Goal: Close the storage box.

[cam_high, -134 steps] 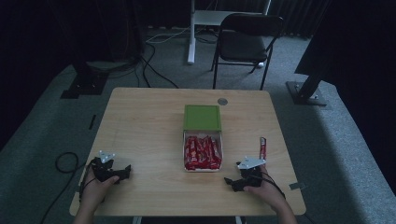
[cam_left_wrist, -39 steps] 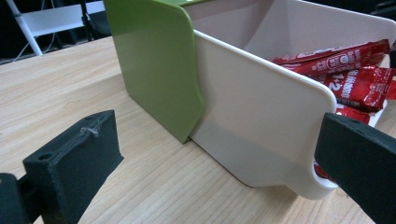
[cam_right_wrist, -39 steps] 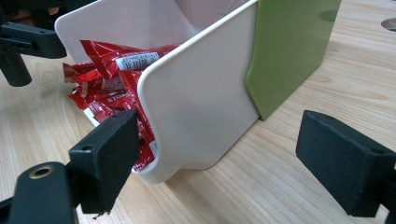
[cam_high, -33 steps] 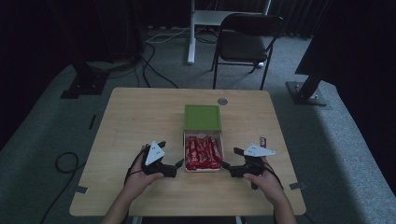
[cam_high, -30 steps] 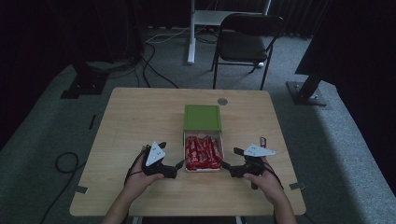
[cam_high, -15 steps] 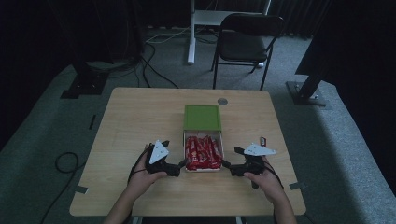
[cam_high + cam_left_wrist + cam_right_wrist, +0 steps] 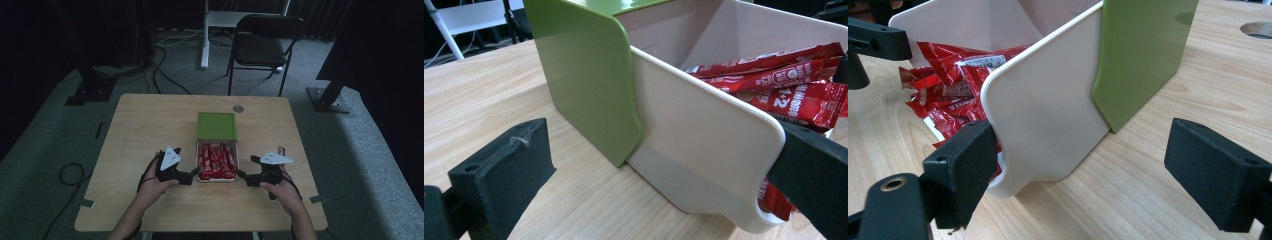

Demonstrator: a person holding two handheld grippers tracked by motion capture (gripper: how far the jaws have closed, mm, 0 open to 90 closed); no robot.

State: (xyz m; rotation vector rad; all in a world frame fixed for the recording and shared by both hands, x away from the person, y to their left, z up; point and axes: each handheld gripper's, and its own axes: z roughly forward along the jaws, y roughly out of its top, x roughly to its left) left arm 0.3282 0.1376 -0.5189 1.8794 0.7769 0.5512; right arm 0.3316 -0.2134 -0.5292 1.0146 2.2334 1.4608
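1. My left gripper (image 7: 192, 176) has its jaws wide, straddling the white box (image 7: 704, 150) wall.
2. My right gripper (image 7: 245, 176) gapes likewise astride the opposite wall.
3. Red packets (image 7: 217, 161) lie inside, between both.

The high view looks down and forward over the table (image 7: 150, 125). Each gripper view sits low and close, facing opposite white walls of the box (image 7: 704, 150); all three share it.
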